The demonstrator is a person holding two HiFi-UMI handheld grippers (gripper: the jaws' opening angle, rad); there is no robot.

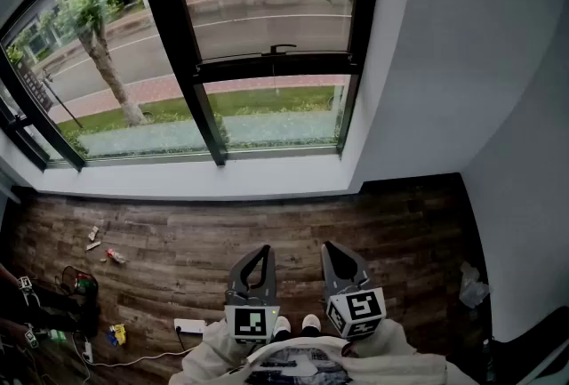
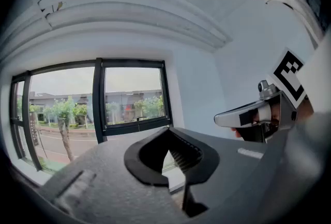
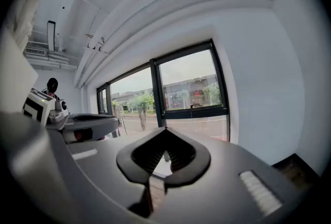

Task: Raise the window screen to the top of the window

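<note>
Left gripper [image 1: 260,257] and right gripper [image 1: 336,254] hang side by side over the wood floor [image 1: 178,241], fingers clenched empty, well apart from the window [image 1: 276,68].

A white power strip [image 1: 189,325] lies on the dark wooden floor [image 1: 178,236]. Just left of it sits a small yellow item [image 1: 118,334]. Farther left are tangled cables [image 1: 76,287], and well to its right a crumpled clear bag [image 1: 471,287].
</note>
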